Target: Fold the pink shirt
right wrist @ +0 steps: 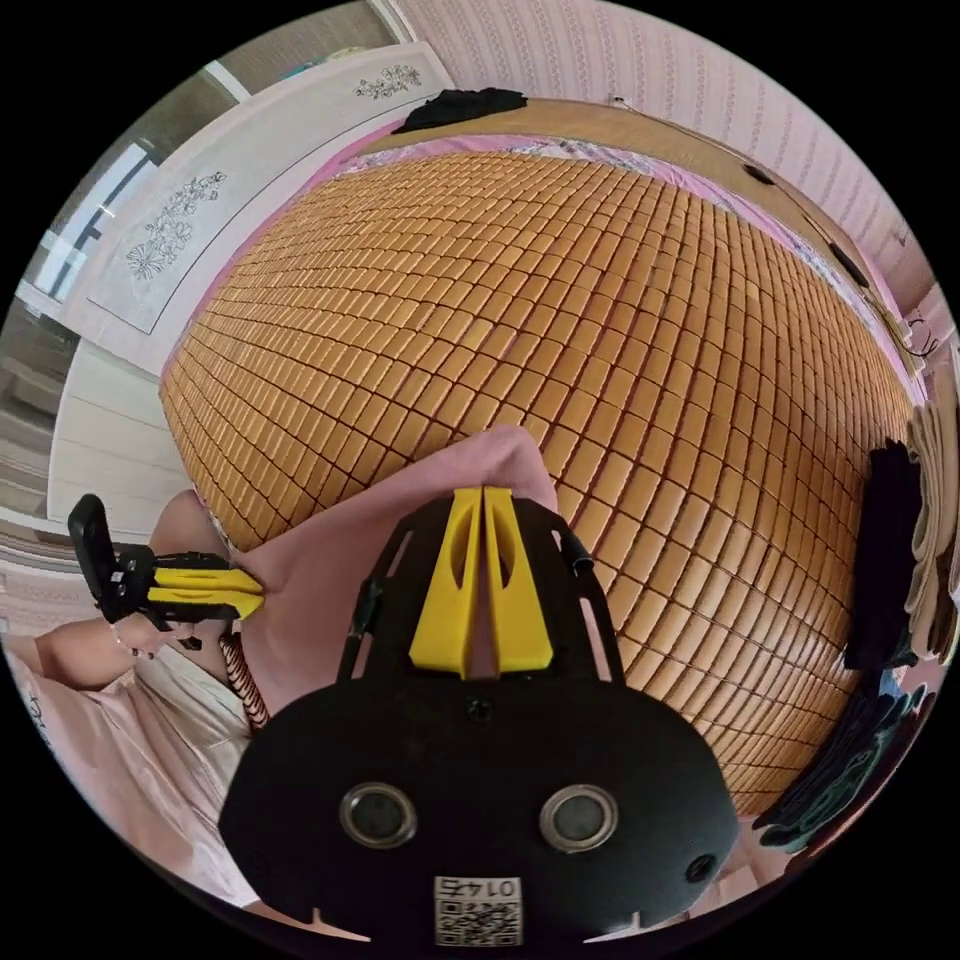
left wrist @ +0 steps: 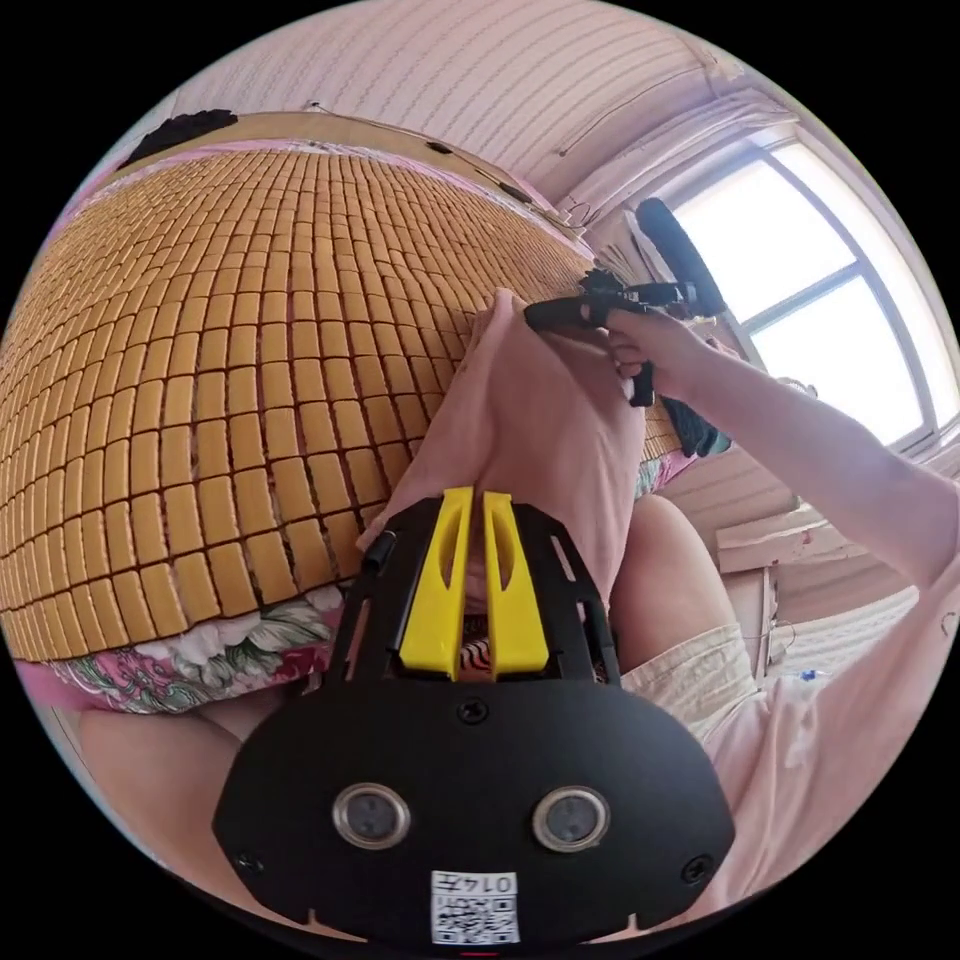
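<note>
The pink shirt (left wrist: 535,420) hangs stretched between both grippers above the near edge of a bed covered by a tan bamboo-tile mat (left wrist: 200,330). My left gripper (left wrist: 478,492) has its yellow jaws shut on one end of the shirt. In the same view the right gripper (left wrist: 545,312), held in a hand, pinches the far end. In the right gripper view my right gripper (right wrist: 482,492) is shut on the pink shirt (right wrist: 330,580), and the left gripper (right wrist: 250,597) grips the other end at the left.
The bamboo mat (right wrist: 560,340) spans the bed, with a floral sheet (left wrist: 230,650) under its near edge. Dark clothes (right wrist: 885,560) lie piled at the bed's right side, and a black item (right wrist: 465,103) rests by the headboard. A bright window (left wrist: 800,290) is on the right.
</note>
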Demonstrator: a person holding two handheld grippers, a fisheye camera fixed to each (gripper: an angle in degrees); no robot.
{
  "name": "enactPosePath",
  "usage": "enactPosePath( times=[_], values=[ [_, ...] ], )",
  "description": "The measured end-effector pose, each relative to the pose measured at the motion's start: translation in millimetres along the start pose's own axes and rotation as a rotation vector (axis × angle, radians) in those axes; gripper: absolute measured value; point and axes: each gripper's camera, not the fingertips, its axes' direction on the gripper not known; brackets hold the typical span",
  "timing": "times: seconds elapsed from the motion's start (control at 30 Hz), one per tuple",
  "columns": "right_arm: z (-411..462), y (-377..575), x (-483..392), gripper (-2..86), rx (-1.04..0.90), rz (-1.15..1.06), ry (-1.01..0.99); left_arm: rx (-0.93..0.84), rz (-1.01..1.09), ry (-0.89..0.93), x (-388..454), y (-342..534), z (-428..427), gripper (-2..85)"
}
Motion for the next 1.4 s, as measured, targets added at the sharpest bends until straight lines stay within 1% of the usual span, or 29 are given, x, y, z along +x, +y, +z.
enactPosePath(
  times=[0.03, 0.1, 0.17, 0.23, 0.3, 0.33, 0.4, 0.47, 0.5, 0.63, 0.73, 0.8, 0.93, 1.03, 1.1, 1.13, 1.2, 1.33, 1.4],
  values=[
    [-11.0, 9.1, 0.6, -0.2, 0.067, 0.009, 0.003, 0.007, -0.005, 0.002, -1.3, -0.2, -6.5, 3.7],
    [-62.1, 65.9, 0.4, 0.7, 0.401, 0.082, -0.052, 0.092, 0.036, -0.033, -2.4, 0.7, -36.0, 6.2],
    [-80.8, 112.1, 2.6, 2.0, 0.516, 0.167, -0.1, 0.144, 0.076, -0.078, -3.8, -3.4, -52.0, 9.4],
    [-83.2, 153.6, 7.5, 5.3, 0.527, 0.276, -0.079, 0.174, 0.099, -0.109, -7.5, -13.1, -57.7, 12.0],
    [-70.5, 202.2, 21.4, 10.5, 0.506, 0.473, -0.062, 0.128, 0.109, -0.099, -12.9, -32.7, -47.0, 14.0],
    [-65.3, 211.7, 25.6, 11.3, 0.49, 0.512, -0.065, 0.102, 0.115, -0.098, -13.5, -37.3, -41.5, 14.5],
    [-40.8, 238.1, 44.0, 13.3, 0.395, 0.661, -0.12, -0.042, 0.141, -0.089, -13.0, -50.5, -14.6, 14.2],
    [-22.7, 245.4, 54.3, 13.7, 0.333, 0.698, -0.224, -0.158, 0.165, -0.067, -10.3, -52.6, 3.7, 10.4],
    [-13.4, 245.0, 56.2, 13.7, 0.31, 0.671, -0.261, -0.175, 0.162, -0.024, -10.7, -50.7, 8.2, 9.3],
    [1.1, 230.8, 69.9, 11.3, 0.231, 0.619, -0.296, -0.124, 0.087, 0.035, -22.4, -42.4, -0.6, 6.4],
    [3.2, 211.7, 80.5, 9.0, 0.176, 0.585, -0.331, -0.111, 0.134, -0.021, -18.1, -36.2, -11.1, 5.2],
    [5.7, 186.5, 72.3, 8.3, 0.136, 0.491, -0.305, -0.107, 0.156, -0.091, -18.4, -33.8, -27.1, 5.0],
    [25.2, 130.1, 50.7, 8.2, 0.077, 0.361, -0.371, -0.07, 0.072, -0.15, -50.0, -23.3, -65.7, 5.0],
    [51.2, 65.6, 6.3, 8.4, 0.015, 0.196, -0.441, -0.018, -0.06, -0.227, -92.7, -6.0, -107.9, 5.0],
    [73.6, 8.9, -48.6, 8.6, -0.061, 0.043, -0.436, 0.016, -0.15, -0.298, -128.9, 11.4, -144.5, 4.9],
    [79.7, -4.7, -63.4, 8.6, -0.081, 0.012, -0.429, 0.022, -0.173, -0.313, -138.1, 15.8, -153.5, 4.9],
    [103.0, -55.7, -123.5, 8.7, -0.132, -0.117, -0.422, 0.043, -0.249, -0.394, -172.5, 32.1, -188.3, 5.0],
    [140.3, -130.0, -214.4, 8.8, -0.193, -0.265, -0.427, 0.051, -0.375, -0.511, -227.0, 53.0, -238.2, 5.1],
    [164.7, -177.9, -276.6, 8.7, -0.225, -0.343, -0.432, 0.057, -0.451, -0.585, -265.4, 67.9, -270.5, 5.6]
  ],
)
